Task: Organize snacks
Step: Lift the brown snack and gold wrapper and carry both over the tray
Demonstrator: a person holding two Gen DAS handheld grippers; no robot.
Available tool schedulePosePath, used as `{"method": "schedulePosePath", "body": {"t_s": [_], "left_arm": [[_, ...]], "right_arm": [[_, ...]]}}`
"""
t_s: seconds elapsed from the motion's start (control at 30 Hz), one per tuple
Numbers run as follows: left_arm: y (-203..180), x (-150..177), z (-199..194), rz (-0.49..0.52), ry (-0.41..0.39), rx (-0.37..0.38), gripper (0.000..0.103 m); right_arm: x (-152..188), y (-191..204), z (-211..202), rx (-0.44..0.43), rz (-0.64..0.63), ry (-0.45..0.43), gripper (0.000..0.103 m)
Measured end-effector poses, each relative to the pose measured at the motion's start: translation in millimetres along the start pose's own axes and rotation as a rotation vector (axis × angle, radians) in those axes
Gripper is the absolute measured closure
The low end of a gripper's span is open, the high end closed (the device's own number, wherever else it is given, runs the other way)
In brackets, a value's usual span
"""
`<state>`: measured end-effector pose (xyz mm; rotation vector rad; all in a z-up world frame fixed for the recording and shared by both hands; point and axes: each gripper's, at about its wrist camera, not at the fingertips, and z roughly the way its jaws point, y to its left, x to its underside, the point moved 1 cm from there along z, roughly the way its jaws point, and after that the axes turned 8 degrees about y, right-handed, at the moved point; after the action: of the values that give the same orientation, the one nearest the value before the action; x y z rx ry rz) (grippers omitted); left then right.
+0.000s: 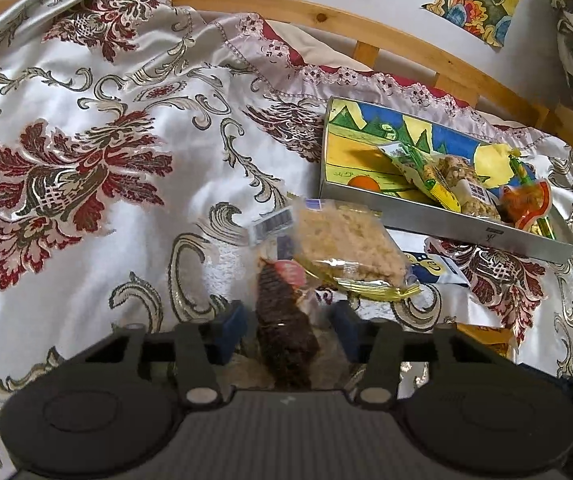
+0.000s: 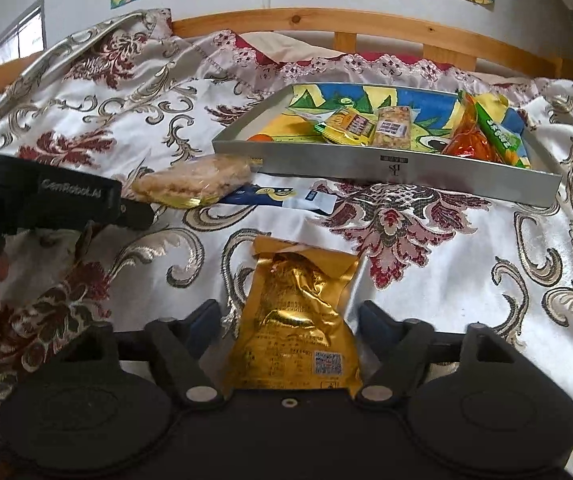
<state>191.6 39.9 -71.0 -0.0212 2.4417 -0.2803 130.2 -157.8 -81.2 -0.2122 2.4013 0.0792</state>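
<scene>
A metal tray [image 1: 466,230] [image 2: 406,170] with a colourful painted bottom lies on the bedspread and holds several wrapped snacks [image 2: 370,128]. My left gripper [image 1: 288,322] is open around a dark brown snack [image 1: 284,336] lying between its fingers. A clear-wrapped puffed rice cake [image 1: 342,246] [image 2: 194,182] lies just beyond it. My right gripper [image 2: 290,320] is open around a gold foil snack packet [image 2: 294,324] lying on the cloth. A blue and white packet [image 2: 282,196] lies in front of the tray.
A patterned satin bedspread [image 1: 86,168] covers the bed. A wooden headboard rail [image 2: 326,20] runs behind, with drawings on the wall. The left gripper's body [image 2: 58,200] shows at the left of the right wrist view.
</scene>
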Motion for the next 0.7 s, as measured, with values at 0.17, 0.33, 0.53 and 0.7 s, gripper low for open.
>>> {"method": "schedulePosePath", "body": {"t_s": [0.17, 0.33, 0.53, 0.7], "left_arm": [[-9.2, 2.8, -6.4, 0.005, -0.001, -0.029, 0.064], [-22.9, 8.5, -21.7, 0.048, 0.002, -0.043, 0.068], [-39.6, 19.3, -37.5, 0.053, 0.037, -0.013, 0.07], [-50.1, 28.6, -50.6, 0.036, 0.069, 0.053, 0.088]], "right_arm": [[1.7, -2.1, -4.8, -0.006, 0.014, 0.004, 0.047], [4.9, 0.4, -15.6, 0.006, -0.007, 0.005, 0.052], [15.0, -2.4, -39.6, 0.03, 0.013, 0.008, 0.056], [18.2, -12.5, -62.3, 0.05, 0.039, -0.023, 0.057]]}}
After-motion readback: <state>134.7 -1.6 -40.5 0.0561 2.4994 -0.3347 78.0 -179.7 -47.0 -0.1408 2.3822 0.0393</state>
